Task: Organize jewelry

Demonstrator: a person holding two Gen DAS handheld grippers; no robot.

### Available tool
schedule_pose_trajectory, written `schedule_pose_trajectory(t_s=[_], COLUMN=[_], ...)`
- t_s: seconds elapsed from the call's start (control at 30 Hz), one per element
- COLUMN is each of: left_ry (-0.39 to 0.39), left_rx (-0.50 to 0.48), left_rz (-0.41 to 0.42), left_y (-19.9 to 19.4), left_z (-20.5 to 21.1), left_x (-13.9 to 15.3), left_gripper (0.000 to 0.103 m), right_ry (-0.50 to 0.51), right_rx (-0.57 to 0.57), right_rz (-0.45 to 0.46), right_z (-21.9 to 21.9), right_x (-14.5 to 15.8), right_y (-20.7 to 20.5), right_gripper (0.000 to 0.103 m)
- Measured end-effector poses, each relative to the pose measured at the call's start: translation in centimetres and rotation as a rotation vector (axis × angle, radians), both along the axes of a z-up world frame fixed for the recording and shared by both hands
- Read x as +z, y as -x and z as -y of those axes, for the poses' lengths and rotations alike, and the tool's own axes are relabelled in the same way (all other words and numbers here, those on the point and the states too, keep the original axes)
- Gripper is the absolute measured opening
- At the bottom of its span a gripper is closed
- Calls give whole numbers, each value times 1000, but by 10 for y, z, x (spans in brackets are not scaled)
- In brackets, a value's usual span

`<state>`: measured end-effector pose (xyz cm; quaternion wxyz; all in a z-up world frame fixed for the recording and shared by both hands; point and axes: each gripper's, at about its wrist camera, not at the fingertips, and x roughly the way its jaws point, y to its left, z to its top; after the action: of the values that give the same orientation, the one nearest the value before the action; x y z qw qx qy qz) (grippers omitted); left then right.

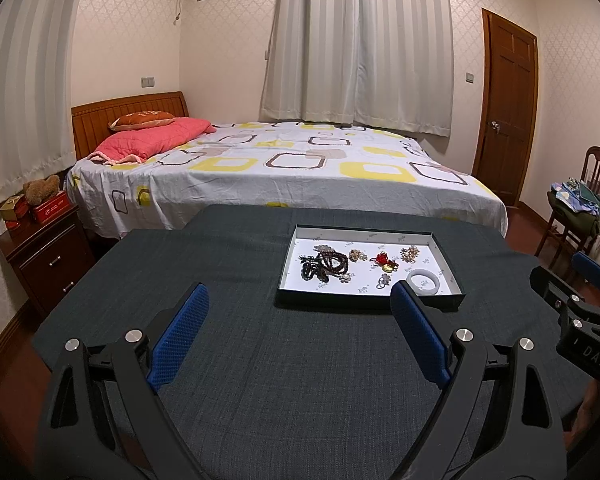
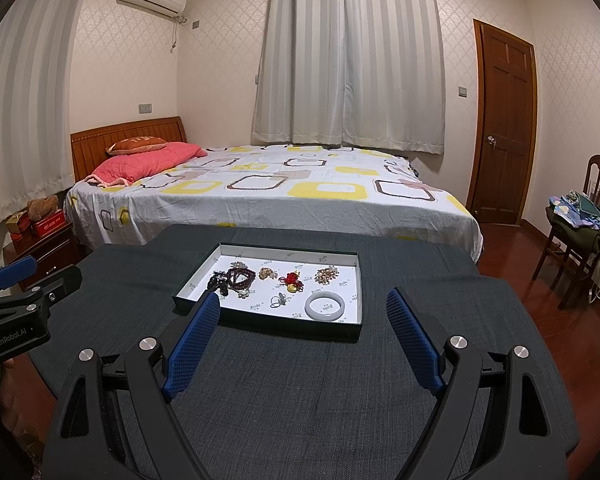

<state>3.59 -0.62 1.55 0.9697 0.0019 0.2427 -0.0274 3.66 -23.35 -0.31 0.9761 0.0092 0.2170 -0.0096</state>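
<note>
A shallow dark tray (image 1: 447,247) (image 2: 198,270) with a white floor sits on the dark grey table. In it lie dark bead bracelets (image 1: 329,264) (image 2: 236,278), a red and gold charm (image 1: 385,261) (image 2: 293,281), a pearl cluster (image 1: 409,252) (image 2: 327,274), a small silver ring (image 2: 279,300) and a white bangle (image 1: 423,283) (image 2: 325,307). My left gripper (image 1: 300,294) stands open just short of the tray, nothing between its blue pads. My right gripper (image 2: 304,302) is also open and holds nothing, its tips at the tray's near edge.
The table's grey cloth (image 1: 284,380) spreads in front of the tray. Behind it stands a bed (image 1: 284,168), with a nightstand (image 1: 48,256) at left and a chair (image 1: 580,208) with clothes and a door (image 1: 508,112) at right.
</note>
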Motion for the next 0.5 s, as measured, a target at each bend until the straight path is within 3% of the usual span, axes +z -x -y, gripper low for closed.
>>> schedule_pose_trajectory(t_s=[0.5], left_ry=[0], left_rx=[-3], left_rz=[-4], left_y=[0], left_z=[0], left_x=[-1], left_gripper=[90], right_ry=[0], right_rx=[0], right_rz=[-3], right_z=[1], right_x=[-1], right_y=[0], right_gripper=[82])
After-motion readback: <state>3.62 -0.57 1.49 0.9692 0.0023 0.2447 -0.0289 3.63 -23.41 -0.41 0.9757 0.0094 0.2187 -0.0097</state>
